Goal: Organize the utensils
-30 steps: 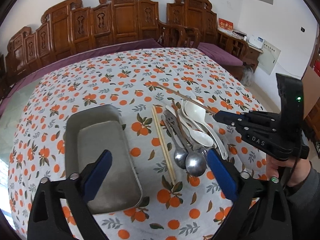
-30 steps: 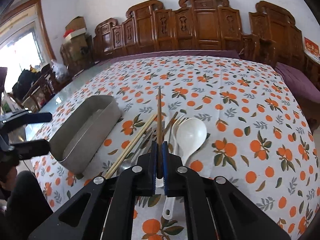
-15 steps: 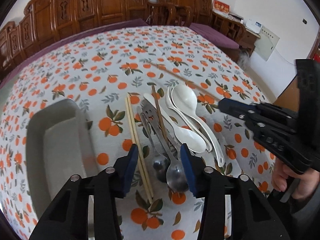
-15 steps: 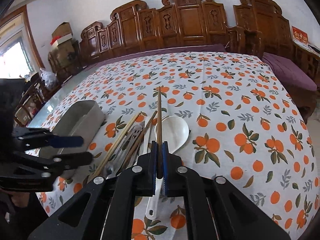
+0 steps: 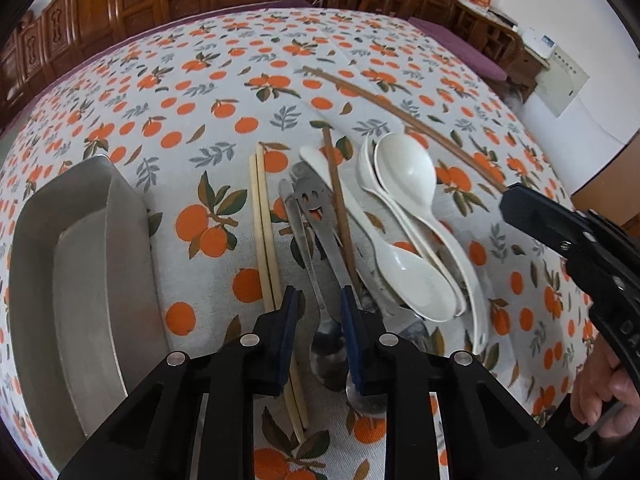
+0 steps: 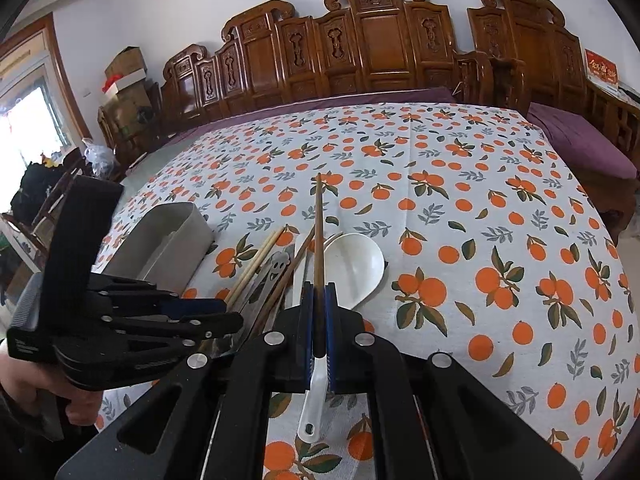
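A tablecloth (image 6: 500, 200) with printed oranges and leaves covers the table. Behind it a carved wooden bench (image 6: 380, 48) stands along the white wall. Cardboard boxes (image 6: 126, 70) are stacked in the left corner, near a bright window (image 6: 24, 128). A purple cushion (image 6: 580, 140) lies at the right

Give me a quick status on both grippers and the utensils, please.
Right gripper shut on dark chopstick, held above table. Left gripper open, straddling metal spoon handle. Tray empty. Pale chopsticks crowd left finger.
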Action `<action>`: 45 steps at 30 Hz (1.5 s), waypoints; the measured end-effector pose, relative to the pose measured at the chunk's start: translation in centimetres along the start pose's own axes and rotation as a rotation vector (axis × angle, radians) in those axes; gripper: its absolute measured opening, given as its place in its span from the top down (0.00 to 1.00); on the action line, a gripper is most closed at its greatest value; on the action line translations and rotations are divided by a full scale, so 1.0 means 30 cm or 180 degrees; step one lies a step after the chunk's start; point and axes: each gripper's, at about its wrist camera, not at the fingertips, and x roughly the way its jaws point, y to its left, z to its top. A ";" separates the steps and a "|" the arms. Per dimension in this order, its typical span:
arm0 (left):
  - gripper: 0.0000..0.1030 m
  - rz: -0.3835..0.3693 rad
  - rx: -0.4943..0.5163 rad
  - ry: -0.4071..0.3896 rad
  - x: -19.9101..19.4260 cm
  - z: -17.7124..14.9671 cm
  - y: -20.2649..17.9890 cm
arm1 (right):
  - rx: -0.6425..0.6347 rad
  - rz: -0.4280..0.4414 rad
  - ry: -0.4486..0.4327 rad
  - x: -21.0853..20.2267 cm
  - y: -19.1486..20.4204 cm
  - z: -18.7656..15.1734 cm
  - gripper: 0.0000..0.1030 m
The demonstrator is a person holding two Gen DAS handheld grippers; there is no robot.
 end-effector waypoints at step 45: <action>0.98 0.0277 -0.0283 -0.0554 -0.276 -0.161 0.365 | -0.0305 0.0149 0.0100 0.056 0.199 -0.001 0.94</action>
